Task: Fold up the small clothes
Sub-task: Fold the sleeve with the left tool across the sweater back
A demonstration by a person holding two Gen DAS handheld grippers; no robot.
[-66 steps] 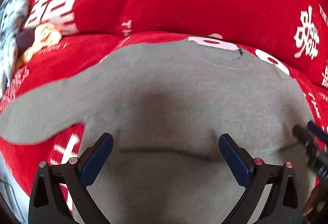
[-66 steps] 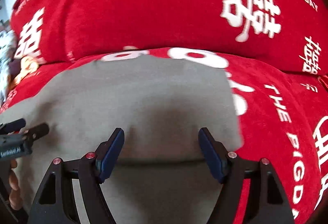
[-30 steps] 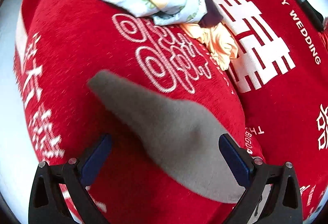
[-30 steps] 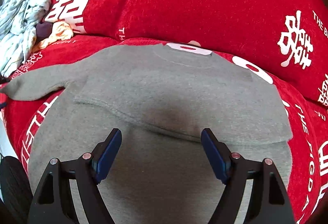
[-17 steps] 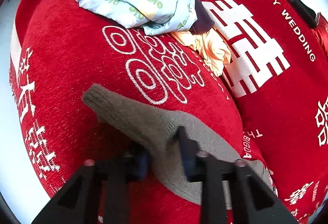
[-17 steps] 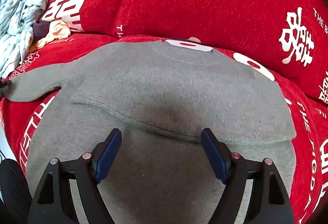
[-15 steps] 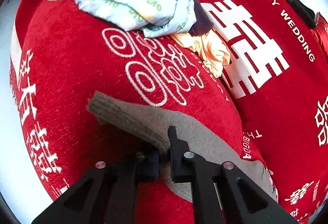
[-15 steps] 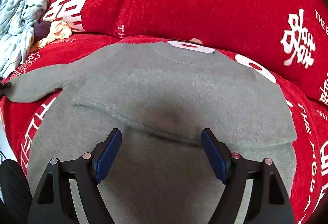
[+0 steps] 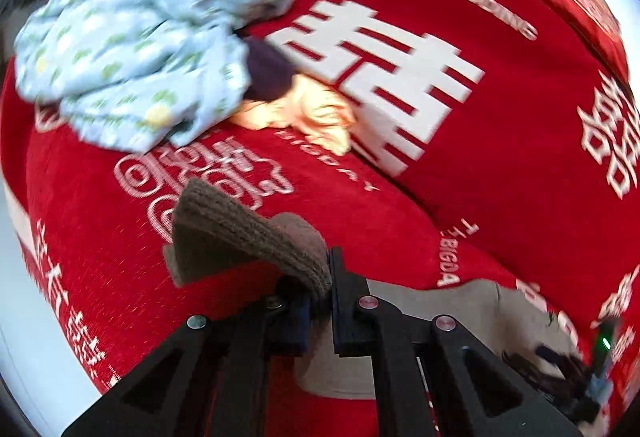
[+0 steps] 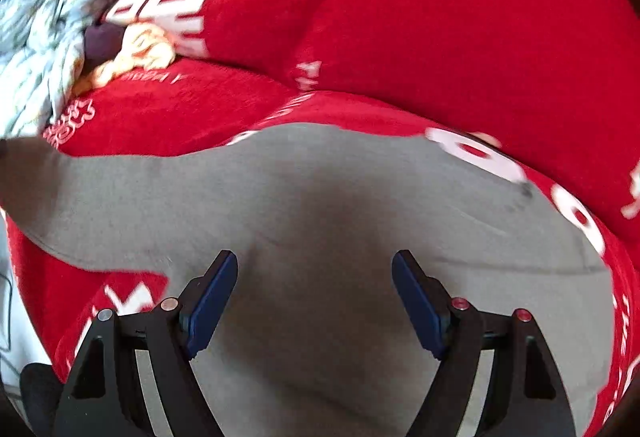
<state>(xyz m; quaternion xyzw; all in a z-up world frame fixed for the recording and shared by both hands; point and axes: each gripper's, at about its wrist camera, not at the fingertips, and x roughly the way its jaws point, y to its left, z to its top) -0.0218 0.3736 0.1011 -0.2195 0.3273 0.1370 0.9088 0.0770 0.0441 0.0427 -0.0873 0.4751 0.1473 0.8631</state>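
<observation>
One sleeve cuff (image 9: 256, 237) pinched between left jaws.

1. Both views are bright and evenly lit, and the reds look strongly saturated.
2. The left wrist view is smeared by motion: the pale blue cloth (image 9: 152, 37) and the white lettering streak, while the ribbed cuff (image 9: 256, 237) close to the lens stays sharp.
3. The right wrist view blurs toward its edges; a soft dark shadow lies on the grey sweater (image 10: 328, 221).
4. Fisheye bulge curves everything, and the corners go black.
</observation>
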